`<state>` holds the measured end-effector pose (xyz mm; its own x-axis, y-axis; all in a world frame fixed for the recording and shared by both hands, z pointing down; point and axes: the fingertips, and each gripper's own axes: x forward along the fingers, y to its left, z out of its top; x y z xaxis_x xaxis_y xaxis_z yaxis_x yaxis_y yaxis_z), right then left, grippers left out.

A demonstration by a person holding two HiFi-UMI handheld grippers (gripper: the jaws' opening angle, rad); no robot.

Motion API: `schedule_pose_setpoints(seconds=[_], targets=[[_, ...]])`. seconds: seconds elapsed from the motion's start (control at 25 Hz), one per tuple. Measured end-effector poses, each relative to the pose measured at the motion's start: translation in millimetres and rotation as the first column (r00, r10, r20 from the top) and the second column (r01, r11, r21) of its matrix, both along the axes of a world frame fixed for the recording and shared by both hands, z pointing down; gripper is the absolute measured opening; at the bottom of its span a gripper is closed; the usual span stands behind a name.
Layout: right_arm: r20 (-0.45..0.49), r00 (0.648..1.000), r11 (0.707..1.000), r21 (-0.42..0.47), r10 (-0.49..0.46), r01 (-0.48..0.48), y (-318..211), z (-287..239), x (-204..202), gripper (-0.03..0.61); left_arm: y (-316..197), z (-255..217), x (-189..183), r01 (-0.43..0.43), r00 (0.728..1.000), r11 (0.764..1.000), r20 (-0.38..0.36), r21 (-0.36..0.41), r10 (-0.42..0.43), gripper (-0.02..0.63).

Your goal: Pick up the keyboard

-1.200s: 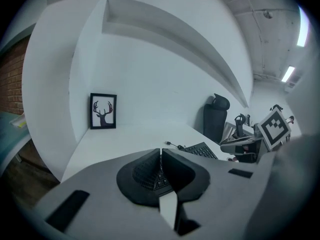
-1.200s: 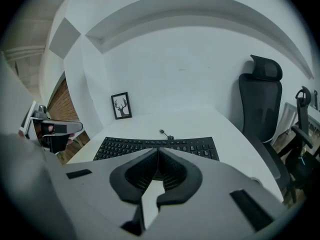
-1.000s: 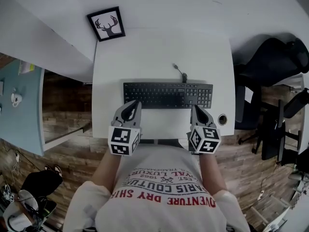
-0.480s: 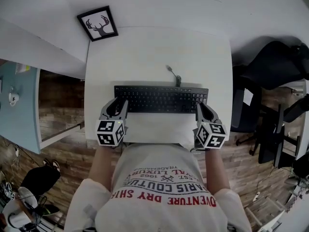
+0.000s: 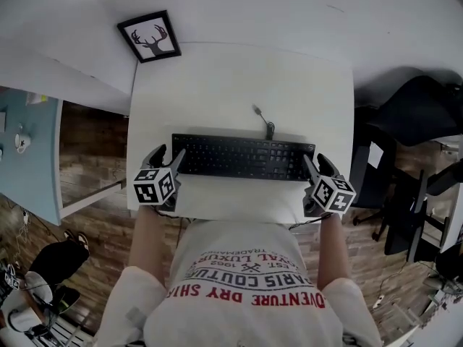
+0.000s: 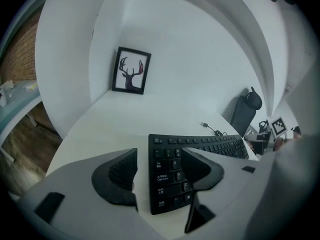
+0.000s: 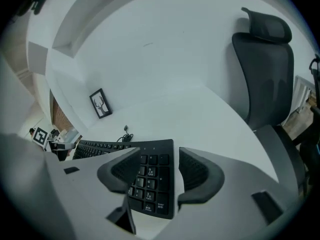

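Left gripper [image 5: 166, 154], right gripper [image 5: 317, 163]: shifted outward since a second ago, now at the short ends of keyboard [image 5: 239, 157], lying flat near desk [image 5: 239, 78] front edge. Opening from shut, straddling each end, not yet pinching. Judged ready for closing, then lifting.

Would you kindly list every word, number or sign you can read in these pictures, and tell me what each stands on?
"VENTURE DRY SHI", upside down, ends cut off: shirt.
"ARIS COUTUR": shirt, next line; smaller print there is unreadable.
"Tab", "Caps Lock", "Q", "A", "Z": keyboard keys, left gripper view.
Number-pad legends, right gripper view: too small.
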<state>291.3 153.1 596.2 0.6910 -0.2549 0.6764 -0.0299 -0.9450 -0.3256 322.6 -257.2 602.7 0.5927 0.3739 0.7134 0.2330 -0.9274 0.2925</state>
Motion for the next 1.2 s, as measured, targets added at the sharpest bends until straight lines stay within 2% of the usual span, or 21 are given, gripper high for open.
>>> schedule_pose_setpoints(seconds=[0.12,0.32,0.68,0.92,1.2], targets=[[0.035,0.999,0.998,0.058,-0.008,0.006,2.0,9.4,1.6,0.232,2.1,7.7,0.5,-0.023,0.999,0.999,0.049,-0.023,0.025,0.268],[0.090,0.991,0.989,0.121,-0.095,0.084,-6.2,27.4,5.2,0.242,7.1,20.9,4.3,-0.068,0.992,0.997,0.105,-0.047,0.072,0.268],[0.090,0.975,0.961,0.209,-0.205,0.183,-15.1,32.6,9.9,0.241,9.5,28.3,3.0,-0.022,0.988,0.988,0.145,-0.154,0.045,0.264],[0.073,0.981,0.957,0.242,-0.180,0.158,-14.9,31.9,11.5,0.241,13.2,29.5,3.4,-0.033,0.985,0.976,0.158,-0.215,0.068,0.239],[0.078,0.984,0.964,0.226,-0.159,0.137,-14.9,28.9,9.6,0.239,13.4,28.1,3.5,-0.041,0.986,0.974,0.148,-0.222,0.075,0.236]])
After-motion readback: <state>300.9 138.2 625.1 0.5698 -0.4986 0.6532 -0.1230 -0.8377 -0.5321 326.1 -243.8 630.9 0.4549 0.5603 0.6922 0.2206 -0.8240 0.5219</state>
